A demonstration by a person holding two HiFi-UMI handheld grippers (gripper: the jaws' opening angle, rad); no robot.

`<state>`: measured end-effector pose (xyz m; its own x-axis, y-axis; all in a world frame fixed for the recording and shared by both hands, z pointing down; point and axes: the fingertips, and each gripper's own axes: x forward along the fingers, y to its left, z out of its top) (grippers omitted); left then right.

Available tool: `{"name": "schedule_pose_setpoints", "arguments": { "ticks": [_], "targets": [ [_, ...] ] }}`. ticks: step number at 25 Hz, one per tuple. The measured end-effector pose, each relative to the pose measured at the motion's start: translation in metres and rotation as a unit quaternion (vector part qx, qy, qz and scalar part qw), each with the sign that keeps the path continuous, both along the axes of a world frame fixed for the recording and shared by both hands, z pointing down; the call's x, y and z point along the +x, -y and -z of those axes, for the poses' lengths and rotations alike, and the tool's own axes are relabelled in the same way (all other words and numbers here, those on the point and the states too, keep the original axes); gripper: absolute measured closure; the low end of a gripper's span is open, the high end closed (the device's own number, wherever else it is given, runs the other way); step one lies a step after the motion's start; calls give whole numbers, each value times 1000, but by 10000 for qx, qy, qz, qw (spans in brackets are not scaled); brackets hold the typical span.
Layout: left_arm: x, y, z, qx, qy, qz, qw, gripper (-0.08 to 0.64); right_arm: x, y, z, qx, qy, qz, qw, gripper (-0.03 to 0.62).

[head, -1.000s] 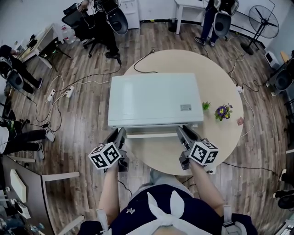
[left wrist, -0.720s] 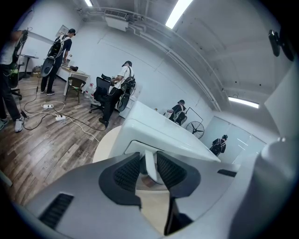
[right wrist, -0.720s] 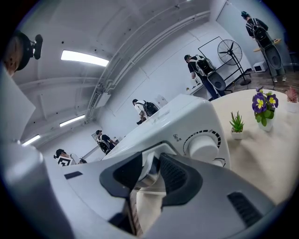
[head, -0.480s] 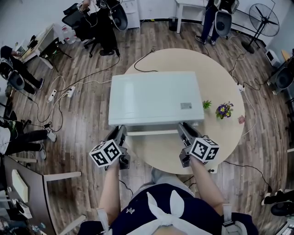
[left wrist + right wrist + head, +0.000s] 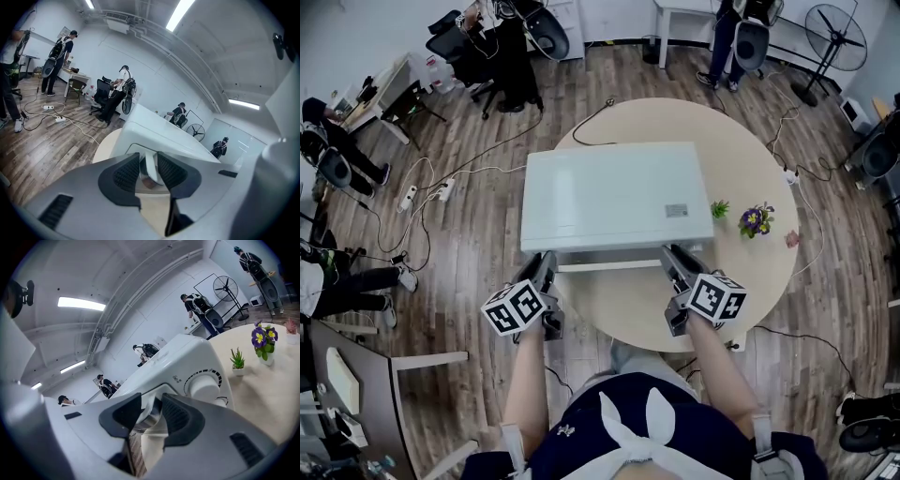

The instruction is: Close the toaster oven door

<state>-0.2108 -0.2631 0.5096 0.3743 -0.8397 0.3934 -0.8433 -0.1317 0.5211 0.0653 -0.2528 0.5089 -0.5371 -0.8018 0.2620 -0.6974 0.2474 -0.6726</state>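
Now the oven [image 5: 614, 197], on the table [image 5: 750, 159] straight ahead of both grippers, looks nearly shut; its door handle [image 5: 614, 266] runs crosswise, one end in each. The left gripper [image 5: 546, 261] pinches its end; the right gripper [image 5: 671, 255] has just eased wider, its end loose between the pads. Neither is nearer. Otherwise nothing has visibly shifted since a second ago.

- A white toaster oven [image 5: 617, 195] sits on a round beige table [image 5: 769, 281], its door [image 5: 609, 266] a narrow strip along the near front
- The left gripper [image 5: 547, 261] and right gripper [image 5: 671, 255] reach that strip's ends
- The right gripper's jaws have just been opening; their contents cannot be told from above
- Purple potted flowers [image 5: 754, 224] stand right of the oven
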Motion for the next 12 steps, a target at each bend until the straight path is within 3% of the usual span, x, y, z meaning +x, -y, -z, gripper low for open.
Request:
{"name": "schedule_pose_setpoints", "arguments": {
  "ticks": [5,8,12],
  "targets": [
    [-1,-2,3,94,450,-3,9989,440,-2,-5,9,173,-101,93,9998,420],
    [1,-4,7,191,774,-36,9968,399,-1,-8,12,210,-185,112,9995,422],
    [5,-11,13,292,884,-82,9956,394,0,-14,16,324,-370,131,9987,431]
  ]
}}
